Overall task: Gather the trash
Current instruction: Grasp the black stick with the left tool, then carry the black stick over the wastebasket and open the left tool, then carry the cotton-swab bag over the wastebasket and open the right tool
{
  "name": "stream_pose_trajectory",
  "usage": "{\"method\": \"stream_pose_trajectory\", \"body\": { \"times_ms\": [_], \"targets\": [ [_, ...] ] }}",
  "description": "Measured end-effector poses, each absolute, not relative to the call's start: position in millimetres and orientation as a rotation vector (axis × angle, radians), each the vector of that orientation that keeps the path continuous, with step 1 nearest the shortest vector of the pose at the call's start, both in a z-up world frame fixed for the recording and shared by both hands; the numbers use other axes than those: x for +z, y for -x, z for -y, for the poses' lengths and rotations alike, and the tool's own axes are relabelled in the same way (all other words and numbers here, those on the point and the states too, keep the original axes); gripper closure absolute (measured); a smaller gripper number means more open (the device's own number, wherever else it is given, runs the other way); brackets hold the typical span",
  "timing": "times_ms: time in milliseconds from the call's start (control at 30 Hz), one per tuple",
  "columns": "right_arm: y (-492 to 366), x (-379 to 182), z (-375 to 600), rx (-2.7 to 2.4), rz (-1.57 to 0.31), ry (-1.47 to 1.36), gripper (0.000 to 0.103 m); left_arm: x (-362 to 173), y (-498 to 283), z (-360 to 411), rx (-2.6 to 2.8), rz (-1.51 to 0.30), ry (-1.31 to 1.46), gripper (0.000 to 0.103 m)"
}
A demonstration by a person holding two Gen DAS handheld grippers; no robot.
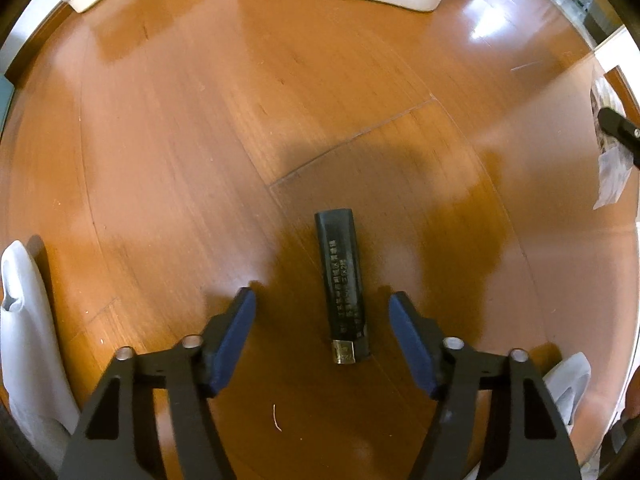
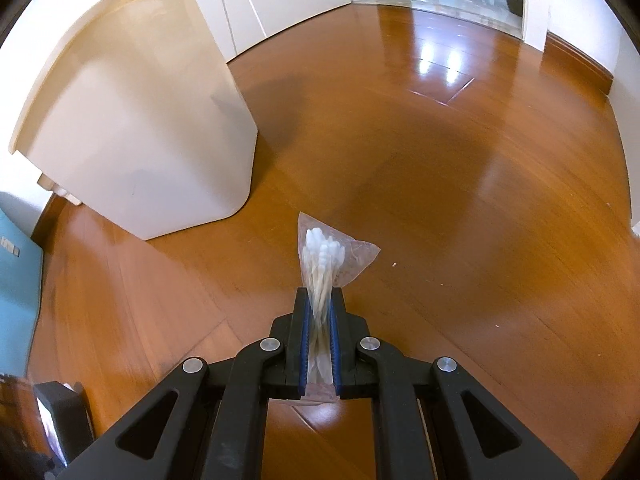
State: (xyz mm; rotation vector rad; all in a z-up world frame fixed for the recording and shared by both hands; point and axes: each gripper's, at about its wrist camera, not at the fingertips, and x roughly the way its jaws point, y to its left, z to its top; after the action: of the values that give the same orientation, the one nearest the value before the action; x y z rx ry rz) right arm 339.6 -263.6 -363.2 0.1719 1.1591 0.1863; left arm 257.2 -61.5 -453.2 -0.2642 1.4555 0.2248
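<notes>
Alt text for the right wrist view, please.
The right gripper is shut on a clear bag of cotton swabs, held above a glossy wooden floor. A cream-white bin stands to the left, apart from the bag.

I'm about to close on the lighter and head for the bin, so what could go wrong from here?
1. The black lighter lies flat on the glossy wood floor, off-centre between the open jaws of the left gripper; closing may push it sideways.
2. The right gripper pinches the cotton swab bag by its lower end only; swinging towards the white bin might let it slip out.
</notes>
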Motion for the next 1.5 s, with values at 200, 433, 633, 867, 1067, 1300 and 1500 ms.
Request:
{"method": "stream_pose_trajectory", "body": {
  "times_ms": [200,433,633,867,1067,1300,1500],
  "targets": [
    [-331.2,-365.3,270.0,0.193,-1.163,-0.181,0.094,-450.8,-248.7,61.7,0.171,-1.431,0.254,0.085],
    [-332.8,-359.8,273.5,0.194,-1.147,-0.193,0.094,-408.2,-247.3,51.4,0.101,-1.347,0.293,0.085],
    [-331.3,-357.9,272.5,0.190,-1.143,-0.207,0.094,-304.4,-272.8,49.6,0.002,-1.120,0.269,0.085],
    [-329.5,-353.0,277.2,0.195,-1.138,-0.218,0.094,-172.0,-350.4,10.7,-0.052,-0.796,0.293,0.085],
    [-328.4,-349.8,283.6,0.193,-1.135,-0.229,0.094,-180.3,-438.6,-31.9,0.054,-0.806,0.262,0.085],
    [-327.9,-345.0,286.8,0.192,-1.133,-0.224,0.094,-219.1,-439.5,-39.8,0.103,-0.855,0.287,0.077],
    [-330.9,-324.7,290.7,0.189,-1.087,-0.225,0.094,-209.0,-379.2,-39.8,0.124,-0.855,0.340,0.076]
  ]
}}
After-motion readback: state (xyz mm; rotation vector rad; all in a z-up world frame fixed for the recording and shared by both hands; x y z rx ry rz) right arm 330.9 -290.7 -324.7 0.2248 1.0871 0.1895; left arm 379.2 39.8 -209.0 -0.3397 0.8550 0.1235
